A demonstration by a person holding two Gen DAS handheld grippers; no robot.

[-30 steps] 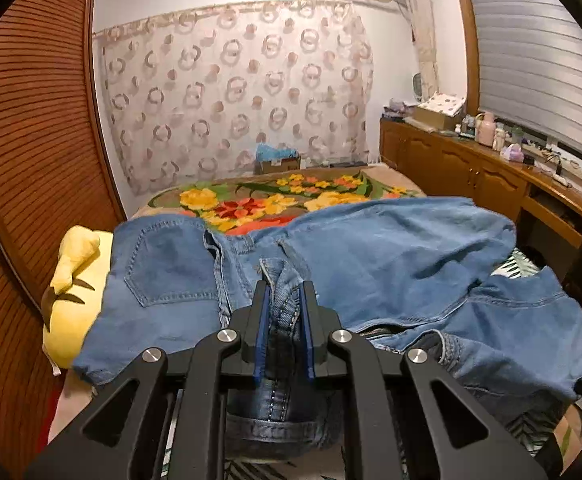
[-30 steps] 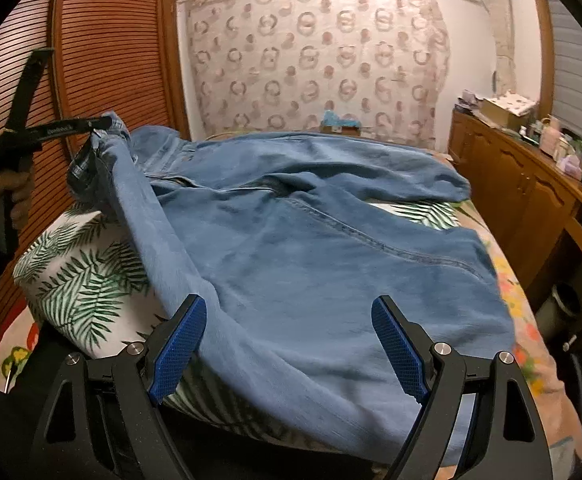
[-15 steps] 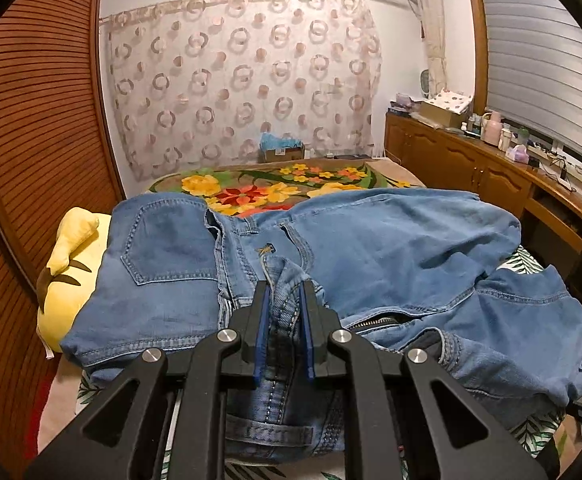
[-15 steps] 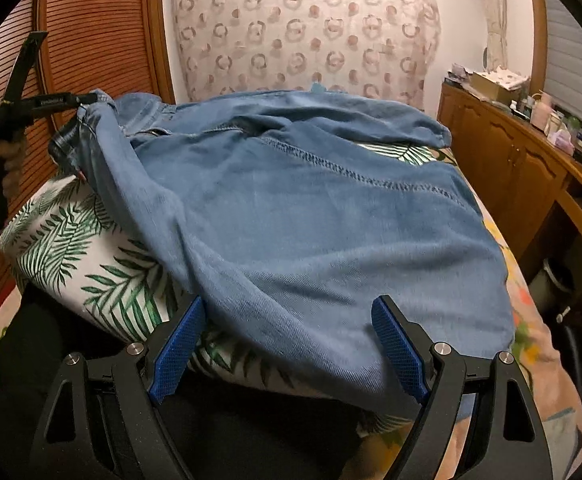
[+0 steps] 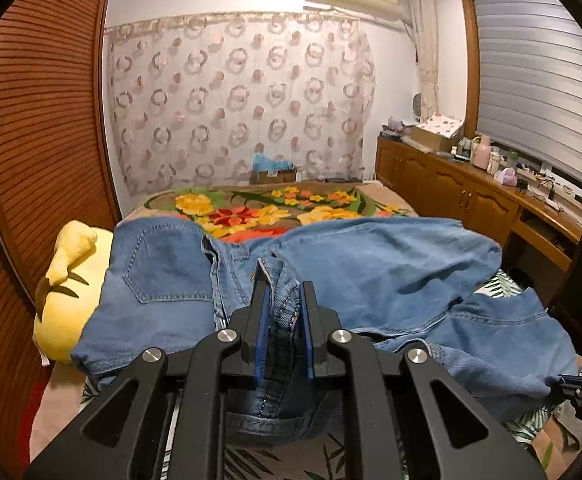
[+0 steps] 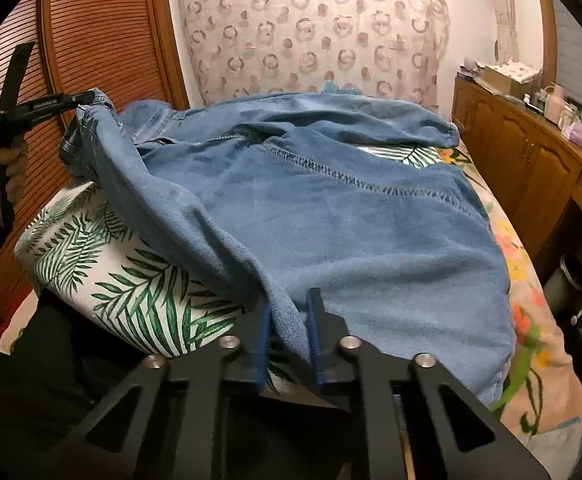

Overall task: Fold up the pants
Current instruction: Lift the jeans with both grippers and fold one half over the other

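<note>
Jeans (image 6: 331,216) sprawl unfolded across the leaf-print cover's (image 6: 131,280) near edge, left gripper (image 5: 283,320) pinching the waistband, right gripper (image 6: 289,344) pinching a leg fold; next both should lift together, judging by these holds.

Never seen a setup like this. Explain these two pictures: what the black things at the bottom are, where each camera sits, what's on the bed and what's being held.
There is no robot here. A person holds a hand gripper in each hand, and each carries a wide-angle camera looking forward along its jaws. One picture is from the left gripper, the other from the right gripper; the black bars at the bottom are the tools themselves. Blue jeans lie spread over a leaf-print pillow on a bed with a flowered cover. A yellow plush sits beside them. The left jaws are shut on the waistband, the right jaws on a fold of a leg. The right view also shows the left gripper from the side.
</note>
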